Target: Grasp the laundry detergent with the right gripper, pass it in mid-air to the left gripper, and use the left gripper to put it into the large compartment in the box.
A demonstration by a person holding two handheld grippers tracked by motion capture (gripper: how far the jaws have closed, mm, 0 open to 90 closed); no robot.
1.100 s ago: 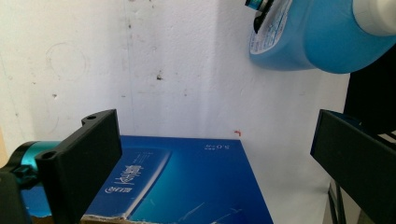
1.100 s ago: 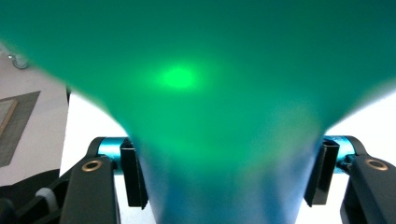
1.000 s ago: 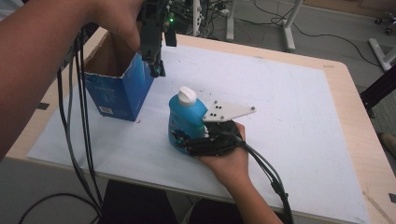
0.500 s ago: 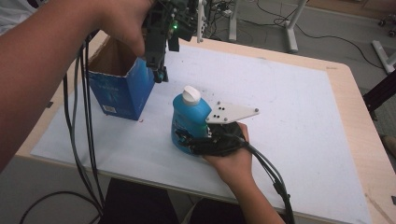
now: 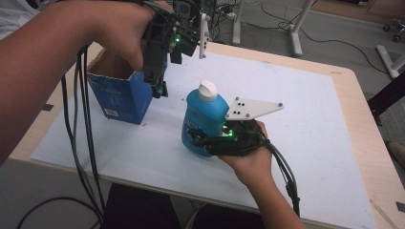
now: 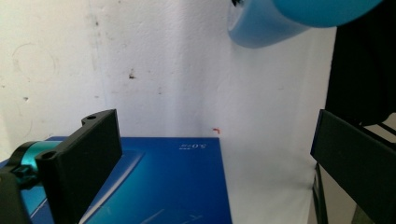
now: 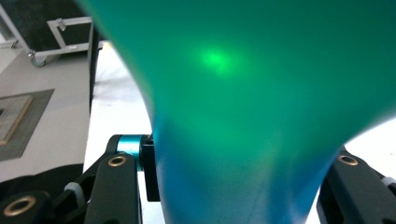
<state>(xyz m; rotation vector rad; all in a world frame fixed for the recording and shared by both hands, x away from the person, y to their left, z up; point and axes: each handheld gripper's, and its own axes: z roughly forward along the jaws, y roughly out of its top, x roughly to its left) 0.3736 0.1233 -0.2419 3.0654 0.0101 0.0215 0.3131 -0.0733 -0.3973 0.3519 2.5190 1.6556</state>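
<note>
Bottle (image 5: 203, 121): bright blue body, white cap. Box (image 5: 122, 98): dark blue outside with white print, brown inside. Table sheet (image 5: 305, 109): white.

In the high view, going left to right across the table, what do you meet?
Open blue box → left gripper above the box's right edge → blue bottle with white cap → right gripper, its jaws on the bottle.

A blue-green bottle (image 7: 261, 102) looms close, running from 12 o'clock down to 6. The right tongs (image 7: 240, 186) clamp its lower body, black jaws at 7 and 4 o'clock. White bench (image 7: 116, 107) at 9 o'clock.
</note>
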